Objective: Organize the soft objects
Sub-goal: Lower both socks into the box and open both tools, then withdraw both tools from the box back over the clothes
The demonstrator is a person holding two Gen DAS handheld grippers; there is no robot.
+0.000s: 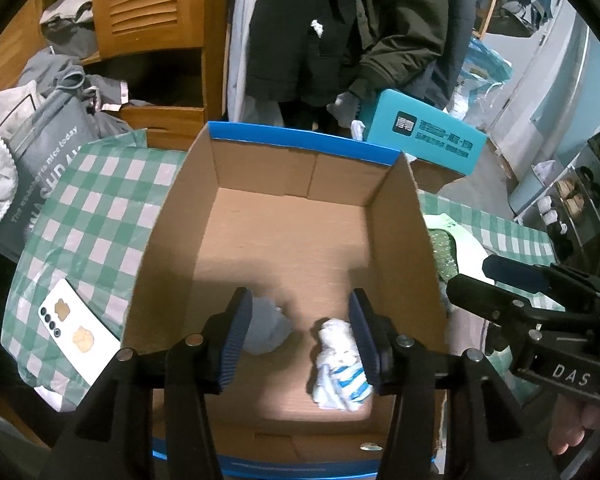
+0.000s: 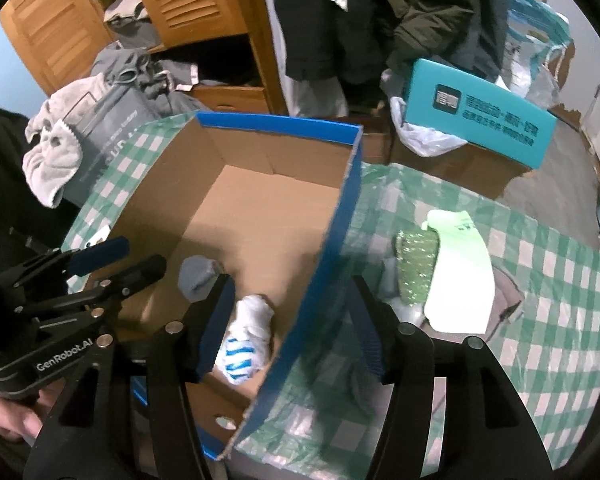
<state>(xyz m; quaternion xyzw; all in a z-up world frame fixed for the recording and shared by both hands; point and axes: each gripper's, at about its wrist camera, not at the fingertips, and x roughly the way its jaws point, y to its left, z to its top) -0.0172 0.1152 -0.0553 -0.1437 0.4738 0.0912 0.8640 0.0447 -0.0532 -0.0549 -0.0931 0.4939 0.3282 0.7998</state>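
Observation:
An open cardboard box [image 1: 396, 248] with blue outer walls [image 2: 332, 248] stands on a green checked cloth. Inside lie a grey sock ball [image 1: 270, 330] [image 2: 198, 276] and a white, blue-striped sock roll [image 1: 340, 364] [image 2: 246, 340]. My left gripper [image 1: 300, 336] is open and empty above the box's near end, between the two socks. My right gripper [image 2: 292, 328] is open and empty, straddling the box's right wall. Right of the box lie a green glittery item [image 2: 416, 270], a pale green sock [image 2: 460, 272] and a brownish cloth [image 2: 504, 300].
A white phone [image 1: 78, 334] lies on the cloth [image 1: 100, 216] left of the box. A teal box [image 2: 480, 114] and a plastic bag [image 2: 424, 136] sit behind. A grey bag with towels [image 1: 40, 152], wooden shelves and hanging coats [image 1: 320, 28] stand at the back.

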